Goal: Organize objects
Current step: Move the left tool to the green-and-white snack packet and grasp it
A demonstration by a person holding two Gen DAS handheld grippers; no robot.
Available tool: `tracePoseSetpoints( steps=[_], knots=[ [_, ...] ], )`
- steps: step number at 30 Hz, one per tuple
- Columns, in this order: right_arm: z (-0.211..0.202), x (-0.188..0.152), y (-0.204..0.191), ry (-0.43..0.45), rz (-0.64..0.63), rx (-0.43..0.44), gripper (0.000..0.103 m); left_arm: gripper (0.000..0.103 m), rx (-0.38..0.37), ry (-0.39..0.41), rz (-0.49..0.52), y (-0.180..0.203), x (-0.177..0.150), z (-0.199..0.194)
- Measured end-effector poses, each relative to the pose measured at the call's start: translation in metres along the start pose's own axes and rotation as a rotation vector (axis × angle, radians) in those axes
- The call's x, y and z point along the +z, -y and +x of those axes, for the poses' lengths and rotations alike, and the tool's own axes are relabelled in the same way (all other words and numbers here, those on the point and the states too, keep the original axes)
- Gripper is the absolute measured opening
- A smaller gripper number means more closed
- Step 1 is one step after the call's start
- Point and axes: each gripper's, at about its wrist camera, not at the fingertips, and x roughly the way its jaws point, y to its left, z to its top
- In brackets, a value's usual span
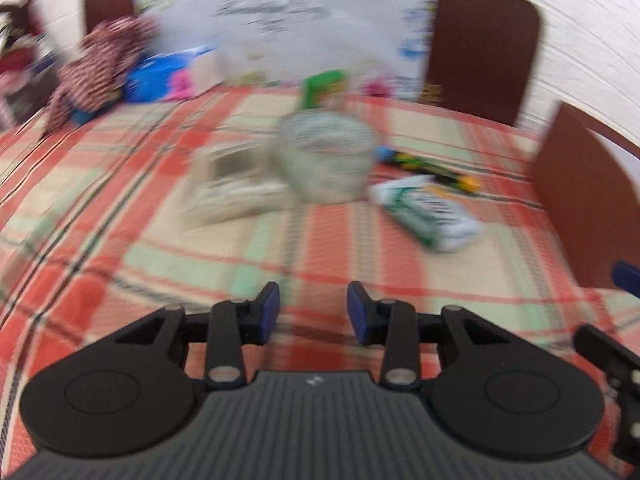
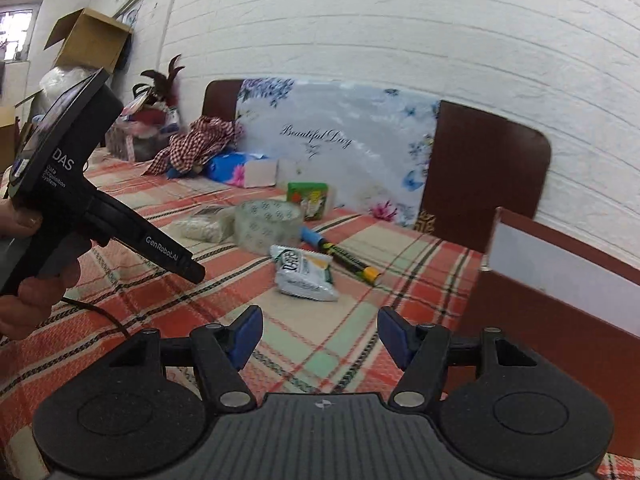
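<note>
On the plaid cloth lie a clear tape roll (image 2: 269,227), also in the blurred left wrist view (image 1: 325,157), a white-green snack packet (image 2: 303,272) (image 1: 429,209), a blue-capped black-yellow marker (image 2: 343,257) (image 1: 430,165), a bag of pale pellets (image 2: 204,227) (image 1: 236,196) and a green box (image 2: 310,199) (image 1: 323,89). My left gripper (image 1: 313,312) is open and empty, short of the tape roll. My right gripper (image 2: 318,334) is open and empty, short of the packet. The left gripper's body (image 2: 72,184) shows in the right wrist view.
A brown-sided box (image 2: 560,292) stands at the right of the cloth (image 2: 160,280). A checked cloth heap (image 2: 200,144), a blue packet (image 2: 234,168) and a white carton (image 2: 260,174) lie at the back by a floral board (image 2: 340,140). Brown chair backs (image 2: 484,184) stand behind.
</note>
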Motion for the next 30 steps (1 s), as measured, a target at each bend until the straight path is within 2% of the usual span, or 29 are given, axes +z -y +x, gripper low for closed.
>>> tracePoseSetpoints(
  steps=[3, 4, 5, 7, 11, 13, 14, 15, 17, 20, 24, 26, 28, 29, 30],
  knots=[
    [0.032, 0.010, 0.002, -0.055, 0.025, 0.029, 0.062, 0.044, -0.002, 0.124, 0.006, -0.026, -0.014, 0.009],
    [0.043, 0.014, 0.004, -0.073, 0.044, 0.035, 0.062, 0.048, -0.013, 0.144, -0.004, -0.029, -0.016, 0.011],
    [0.054, 0.018, 0.006, -0.084, 0.065, 0.039, 0.062, 0.056, -0.024, 0.144, 0.002, -0.029, -0.015, 0.011],
    [0.077, 0.026, 0.011, -0.108, 0.104, 0.037, 0.062, 0.060, -0.023, 0.150, 0.041, -0.021, -0.015, 0.011],
    [0.127, 0.035, 0.026, -0.172, 0.223, 0.045, 0.062, 0.062, -0.061, 0.157, 0.007, -0.027, -0.014, 0.011],
    [0.149, 0.032, 0.029, -0.232, 0.249, 0.064, 0.062, 0.062, -0.081, 0.160, -0.017, -0.029, -0.013, 0.012],
    [0.151, 0.028, 0.028, -0.233, 0.247, 0.061, 0.061, 0.063, -0.087, 0.161, -0.020, -0.029, -0.014, 0.010],
    [0.150, 0.028, 0.025, -0.224, 0.226, 0.048, 0.053, 0.063, -0.091, 0.162, -0.022, -0.029, -0.014, 0.010],
    [0.141, 0.028, 0.017, -0.228, 0.183, 0.042, 0.047, 0.063, -0.097, 0.164, -0.027, -0.030, -0.015, 0.011],
    [0.112, 0.018, 0.009, -0.235, 0.142, 0.041, 0.047, 0.063, -0.103, 0.165, -0.033, -0.032, -0.014, 0.011],
    [0.043, -0.009, 0.007, -0.243, 0.119, 0.032, 0.047, 0.066, -0.084, 0.159, 0.002, -0.026, -0.015, 0.012],
    [0.006, -0.023, 0.010, -0.249, 0.136, -0.001, 0.048, 0.070, -0.079, 0.145, 0.039, -0.021, -0.014, 0.013],
    [-0.027, -0.034, 0.012, -0.252, 0.148, -0.038, 0.052, 0.069, -0.066, 0.108, 0.074, -0.012, -0.011, 0.011],
    [-0.040, -0.038, 0.011, -0.252, 0.148, -0.051, 0.058, 0.069, -0.091, 0.078, 0.060, -0.008, -0.008, 0.007],
    [-0.052, -0.041, 0.011, -0.248, 0.146, -0.057, 0.062, 0.069, -0.166, 0.045, 0.019, -0.006, -0.006, 0.000]
  ],
)
